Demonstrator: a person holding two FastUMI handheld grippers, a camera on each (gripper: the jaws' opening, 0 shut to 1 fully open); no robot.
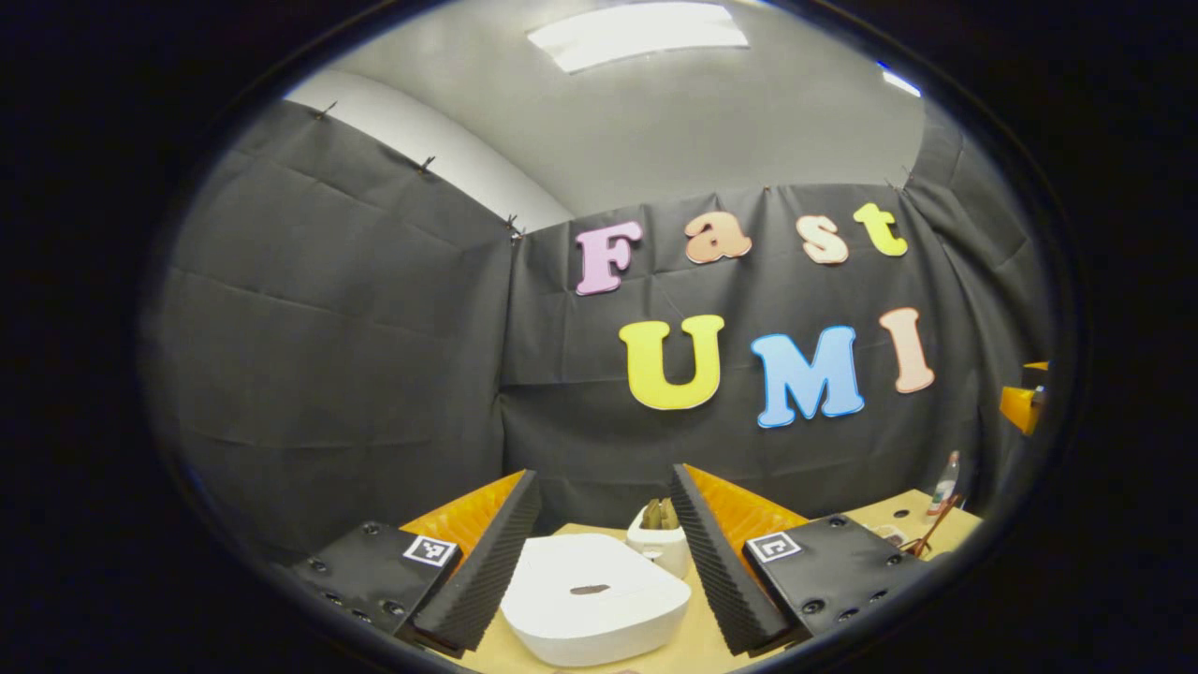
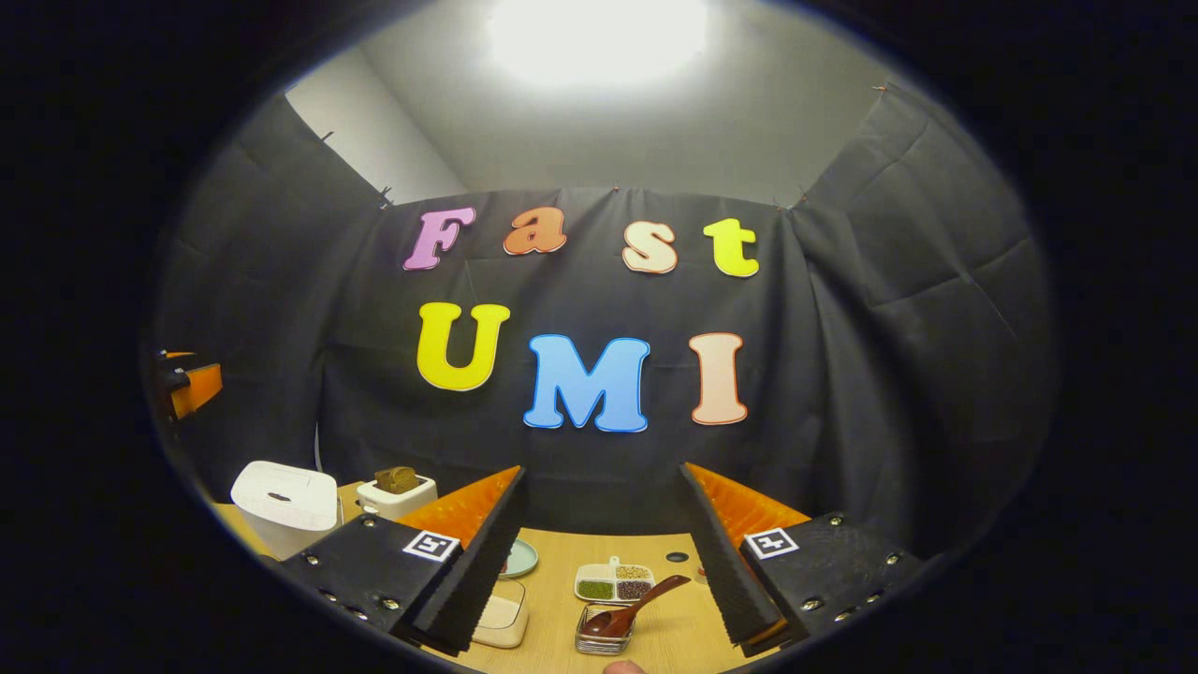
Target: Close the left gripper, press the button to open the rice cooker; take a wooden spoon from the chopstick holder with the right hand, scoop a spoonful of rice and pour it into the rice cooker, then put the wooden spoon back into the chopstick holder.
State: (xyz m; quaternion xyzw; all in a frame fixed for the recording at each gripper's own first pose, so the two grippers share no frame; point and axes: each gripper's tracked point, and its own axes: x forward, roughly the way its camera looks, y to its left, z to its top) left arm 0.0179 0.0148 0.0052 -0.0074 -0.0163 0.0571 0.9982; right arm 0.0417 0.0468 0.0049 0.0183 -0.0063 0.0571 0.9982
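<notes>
The white rice cooker [image 1: 594, 599] sits with its lid down on the wooden table, low between the fingers of my left gripper [image 1: 605, 473], which is open and holds nothing. In the right gripper view the cooker [image 2: 285, 505] stands at the far left. A dark wooden spoon [image 2: 641, 602] leans in a small clear holder [image 2: 602, 637] near the table's front, its handle pointing up and right. My right gripper [image 2: 602, 468] is open above and behind it, empty. A divided dish of grains [image 2: 615, 582] lies just behind the spoon.
A white box with brown pieces [image 2: 398, 491] stands beside the cooker and shows behind it [image 1: 660, 543] in the left gripper view. A small plate [image 2: 519, 559] and a lidded tub [image 2: 501, 618] lie near the right gripper's left finger. A bottle [image 1: 945, 482] stands far right.
</notes>
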